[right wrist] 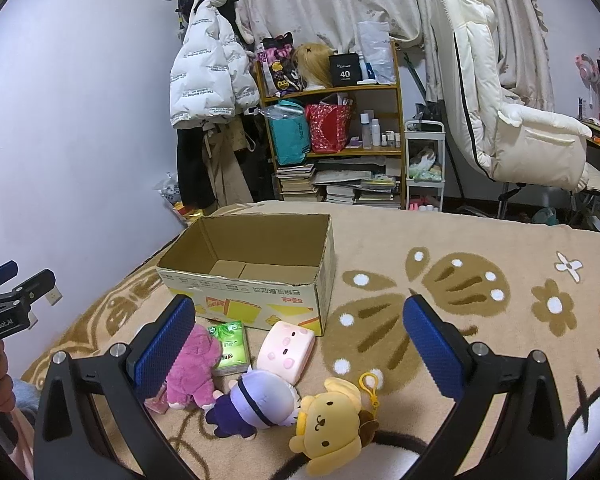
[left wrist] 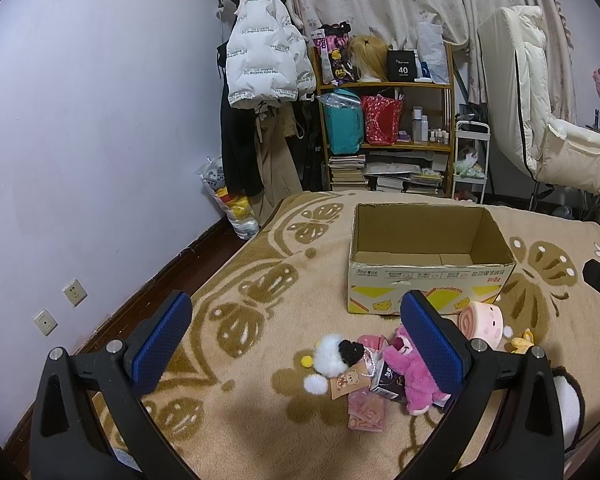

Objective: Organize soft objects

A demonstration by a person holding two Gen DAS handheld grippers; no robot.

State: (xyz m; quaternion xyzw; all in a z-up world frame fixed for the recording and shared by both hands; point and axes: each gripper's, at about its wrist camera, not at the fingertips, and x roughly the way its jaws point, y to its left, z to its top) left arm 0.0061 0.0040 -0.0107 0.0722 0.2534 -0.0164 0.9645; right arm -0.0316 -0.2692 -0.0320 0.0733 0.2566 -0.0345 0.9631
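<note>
Plush, light and squashy, the yellow dog toy (right wrist: 326,426) is lying on the bed blanket (right wrist: 480,240) in front of the empty cardboard box (right wrist: 260,280), so I'm judging a pinch across its fat head best, while both the right hand-held gripper (right wrist: 298,340) and left hand-held gripper (left wrist: 296,340) are hovering wide open, holding nothing.

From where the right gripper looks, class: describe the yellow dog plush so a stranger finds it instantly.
Start at the open cardboard box on the tan blanket. Nearest the camera lies the yellow dog plush, beside a purple-clad doll; only it has a yellow keyring clip.
</note>
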